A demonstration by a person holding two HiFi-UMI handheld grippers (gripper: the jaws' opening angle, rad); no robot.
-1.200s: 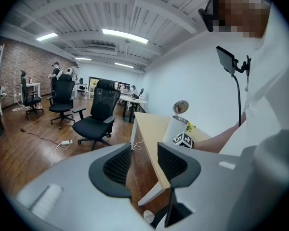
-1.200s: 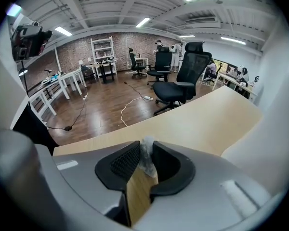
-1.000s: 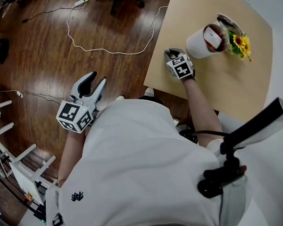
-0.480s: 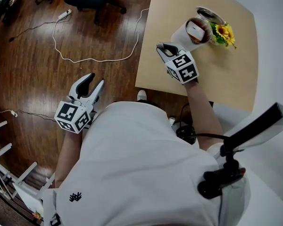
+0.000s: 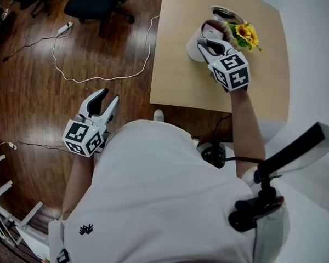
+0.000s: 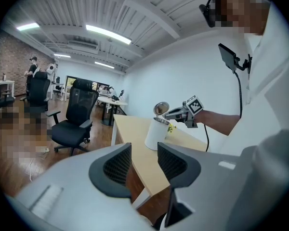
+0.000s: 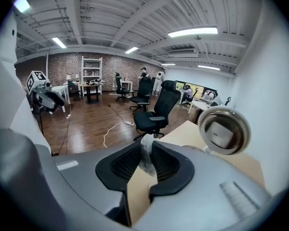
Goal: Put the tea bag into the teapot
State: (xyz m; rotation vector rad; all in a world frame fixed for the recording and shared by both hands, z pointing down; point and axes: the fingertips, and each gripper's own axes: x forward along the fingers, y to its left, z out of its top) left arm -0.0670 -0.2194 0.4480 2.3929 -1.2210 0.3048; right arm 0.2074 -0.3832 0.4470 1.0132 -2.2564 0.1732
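Tea bag (image 7: 145, 148), crinkly, pinched in R hand-held gripper (image 7: 146, 165), white cylindrical teapot (image 6: 154, 134), L hand-held gripper (image 6: 143, 159) jaws apart.

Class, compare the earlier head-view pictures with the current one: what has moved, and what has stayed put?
The right tongs, shut on the tea bag, moved forward from beside the teapot to its open mouth. The left tongs stayed open, low at the person's side over the floor. The teapot and sunflowers kept their place on the table.
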